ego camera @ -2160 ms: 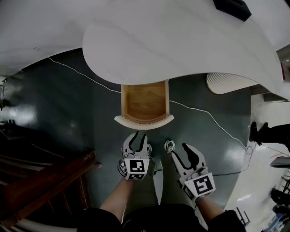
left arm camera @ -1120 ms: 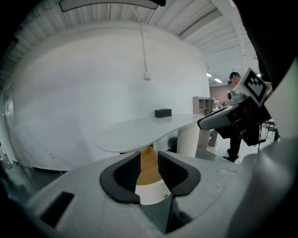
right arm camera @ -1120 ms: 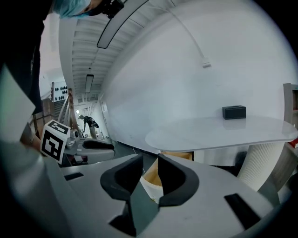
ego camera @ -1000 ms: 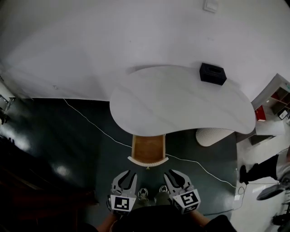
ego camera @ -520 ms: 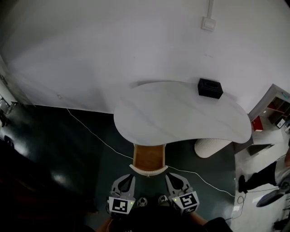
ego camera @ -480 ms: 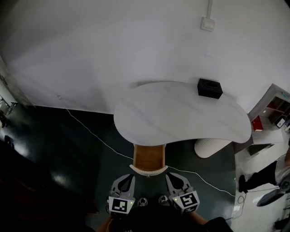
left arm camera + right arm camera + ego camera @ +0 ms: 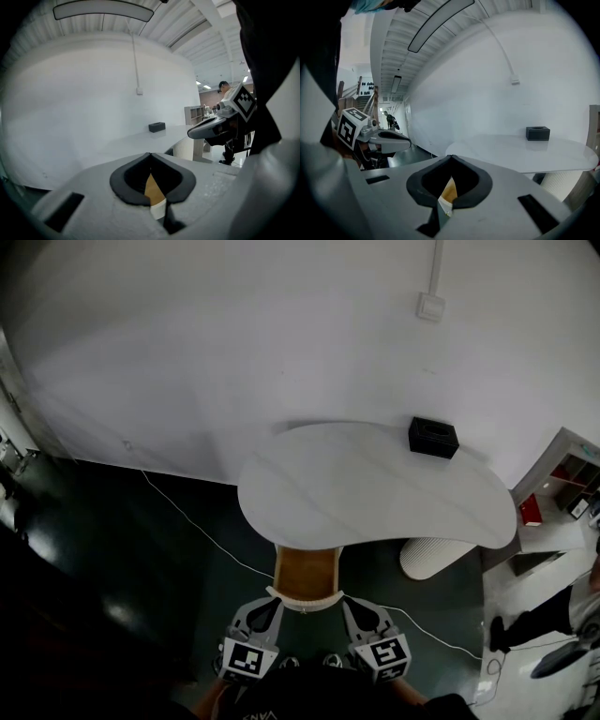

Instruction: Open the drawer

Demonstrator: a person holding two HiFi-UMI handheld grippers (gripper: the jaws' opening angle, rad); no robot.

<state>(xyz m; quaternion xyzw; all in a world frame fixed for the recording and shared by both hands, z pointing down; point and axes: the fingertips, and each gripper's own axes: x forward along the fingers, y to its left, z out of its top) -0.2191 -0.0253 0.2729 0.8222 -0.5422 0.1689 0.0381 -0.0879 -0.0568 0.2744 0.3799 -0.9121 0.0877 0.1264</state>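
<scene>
Table point(image 7: 375, 484), white, kidney-shaped top. Black open-topped box point(image 7: 433, 436) at its far right corner.

Drawer point(image 7: 305, 576), pale wood with a curved white front, pulled out from under the table's near edge, inside showing.

Left hand-held gripper point(image 7: 272, 604) – jaws just drawn together, tips meeting, nothing between; near the drawer front's left end.

Right hand-held gripper point(image 7: 351, 606) – jaws together, empty; near the front's right end.
</scene>
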